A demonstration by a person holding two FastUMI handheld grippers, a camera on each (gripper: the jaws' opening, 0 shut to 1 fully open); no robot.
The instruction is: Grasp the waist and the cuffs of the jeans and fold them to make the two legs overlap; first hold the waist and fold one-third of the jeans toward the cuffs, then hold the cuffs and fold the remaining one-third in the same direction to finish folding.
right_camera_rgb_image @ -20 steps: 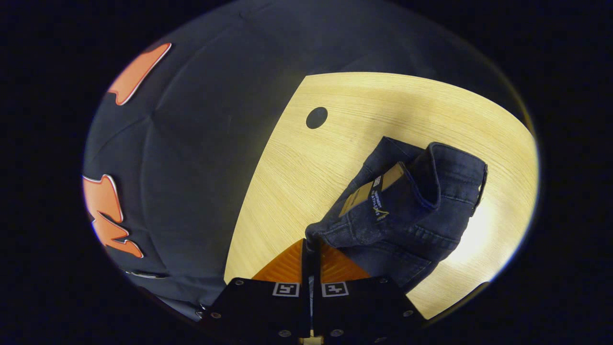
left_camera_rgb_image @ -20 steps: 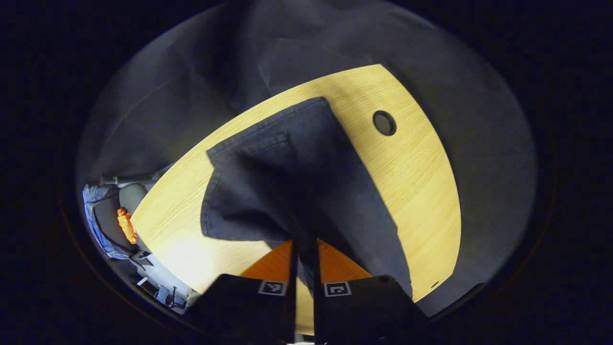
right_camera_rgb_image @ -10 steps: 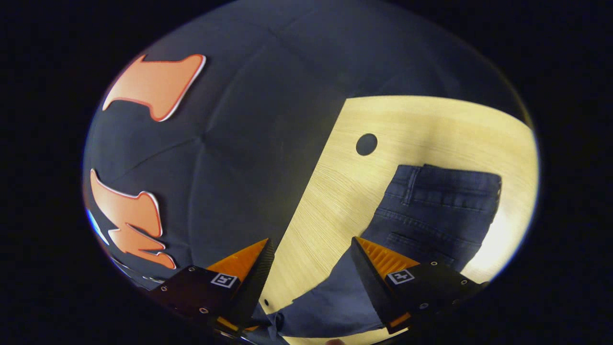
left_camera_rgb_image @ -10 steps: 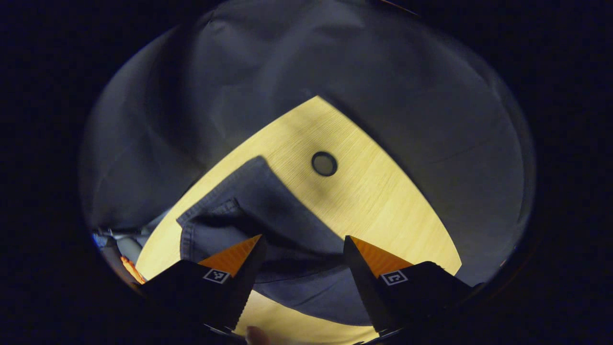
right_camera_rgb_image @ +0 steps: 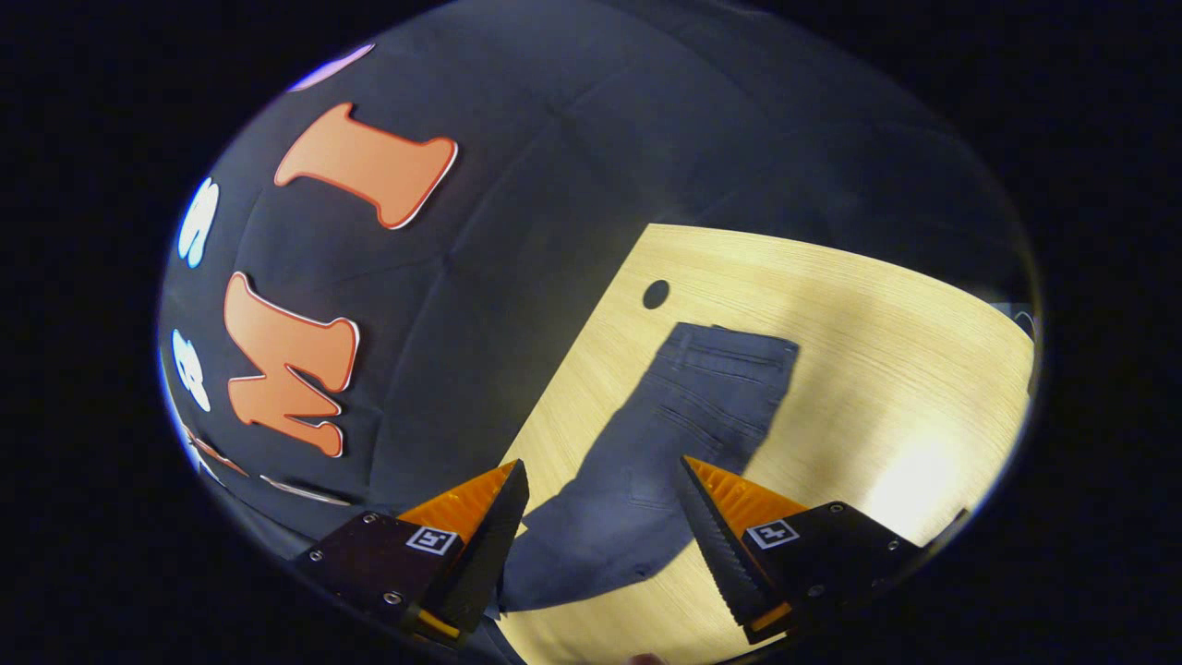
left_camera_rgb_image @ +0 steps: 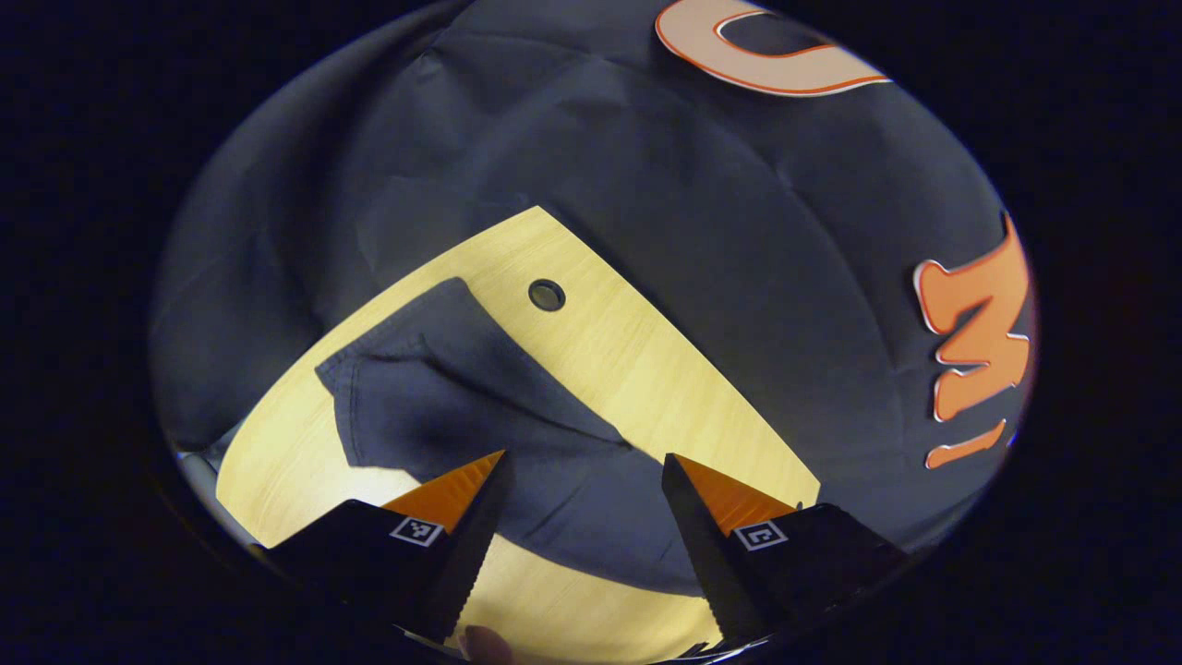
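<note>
Jeans (right_camera_rgb_image: 679, 420) lie flat on table (right_camera_rgb_image: 886, 369) (tool (right_camera_rgb_image: 600, 517) spread above).

Bare table (right_camera_rgb_image: 886, 369) beside jeans (right_camera_rgb_image: 683, 416)

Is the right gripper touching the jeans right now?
Apart. In the right gripper view the right gripper is open, and its spread fingers hang above the jeans, which lie flat on the table with nothing between the tips.
</note>
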